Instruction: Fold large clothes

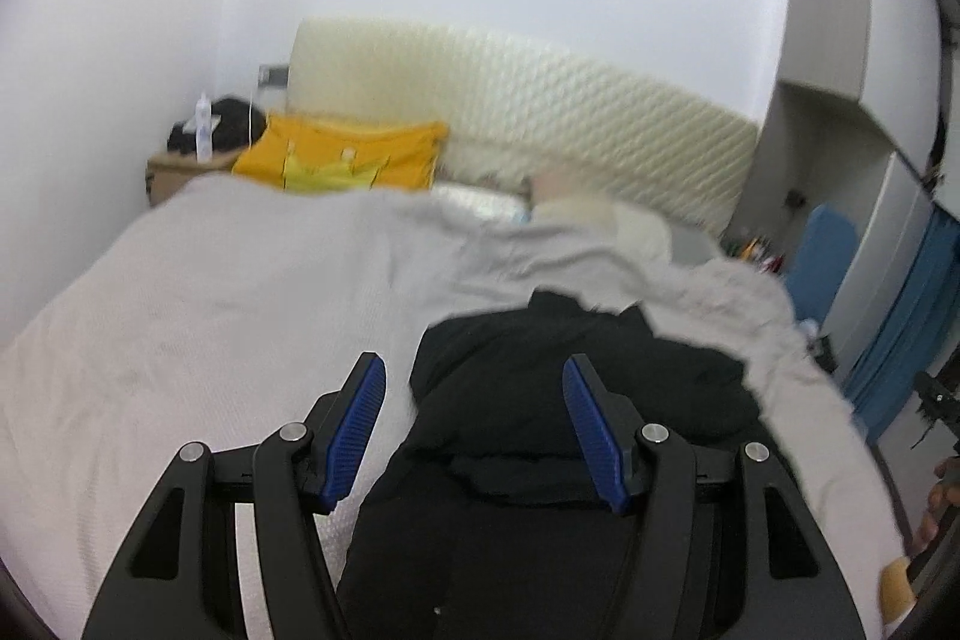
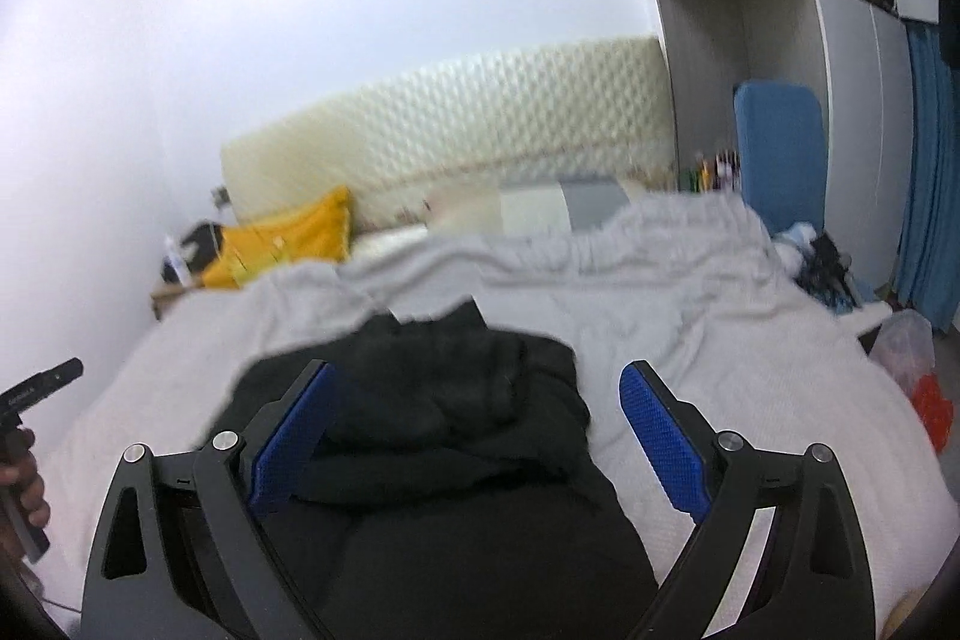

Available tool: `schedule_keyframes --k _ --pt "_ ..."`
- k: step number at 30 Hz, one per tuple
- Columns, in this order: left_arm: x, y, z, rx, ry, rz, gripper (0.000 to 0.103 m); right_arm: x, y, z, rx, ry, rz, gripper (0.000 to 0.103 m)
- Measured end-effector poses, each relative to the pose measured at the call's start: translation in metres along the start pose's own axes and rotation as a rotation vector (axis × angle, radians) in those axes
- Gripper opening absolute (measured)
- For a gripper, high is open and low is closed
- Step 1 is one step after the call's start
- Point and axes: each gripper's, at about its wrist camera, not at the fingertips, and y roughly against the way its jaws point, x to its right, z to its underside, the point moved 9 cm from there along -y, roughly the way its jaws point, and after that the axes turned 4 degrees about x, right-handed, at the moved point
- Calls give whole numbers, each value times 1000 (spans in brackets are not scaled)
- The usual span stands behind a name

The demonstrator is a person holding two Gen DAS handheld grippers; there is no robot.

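Two spread grippers are held over a black garment point(image 1: 540, 400) heaped on a bed.
Bare grey bedspread point(image 1: 210, 316) is seen leftward; left gripper point(image 1: 474, 430) and right gripper point(image 2: 480, 436) are released, jaws apart, gripping nothing.

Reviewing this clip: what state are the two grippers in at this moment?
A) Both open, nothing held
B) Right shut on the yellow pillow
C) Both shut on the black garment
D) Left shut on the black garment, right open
A: the left gripper and right gripper both show blue fingers spread wide, above the crumpled black garment on the bed.
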Motion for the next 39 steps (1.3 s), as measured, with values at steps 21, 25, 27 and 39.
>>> schedule_keyframes --k 21,25,27,39 --pt "19 203 8 -29 -17 142 63 -31 150 22 -55 -84 -87 95" --pt "1 173 67 -172 -3 124 63 -19 145 69 -143 -129 -79 95" --pt "-8 155 99 -260 8 118 63 -12 139 91 -208 -179 -86 95" --pt "-63 60 225 -665 237 63 63 45 79 183 -513 -430 -35 95"
